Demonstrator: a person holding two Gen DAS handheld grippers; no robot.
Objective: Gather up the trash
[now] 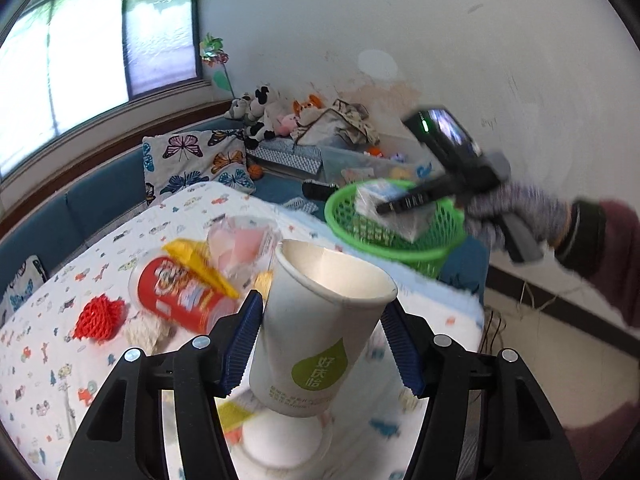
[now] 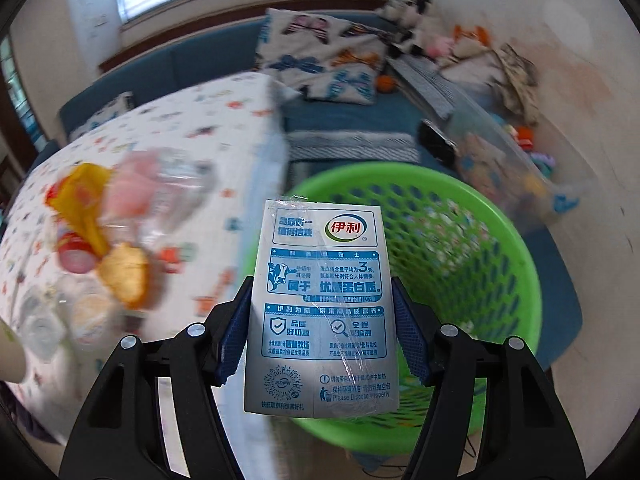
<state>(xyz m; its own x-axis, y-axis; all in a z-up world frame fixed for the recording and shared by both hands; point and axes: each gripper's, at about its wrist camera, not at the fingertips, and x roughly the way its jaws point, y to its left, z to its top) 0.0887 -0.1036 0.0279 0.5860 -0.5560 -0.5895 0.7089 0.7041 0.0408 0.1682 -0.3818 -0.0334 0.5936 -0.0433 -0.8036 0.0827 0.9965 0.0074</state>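
The right gripper [image 2: 320, 324], clamped on the milk carton [image 2: 320, 308], should release only over the green basket [image 2: 500, 240], while the left gripper [image 1: 320, 344] clamps the paper cup [image 1: 316, 328] above the worktop [image 1: 48, 360].

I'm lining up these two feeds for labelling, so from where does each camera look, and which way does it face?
Left wrist: sits behind the left gripper, facing across the table toward the wall; its fingers clamp a paper cup, and the gloved right hand shows.
Right wrist: sits behind the right gripper, facing down at the green basket; its fingers clamp a milk carton.
Shared: basket, carton, table, red can.
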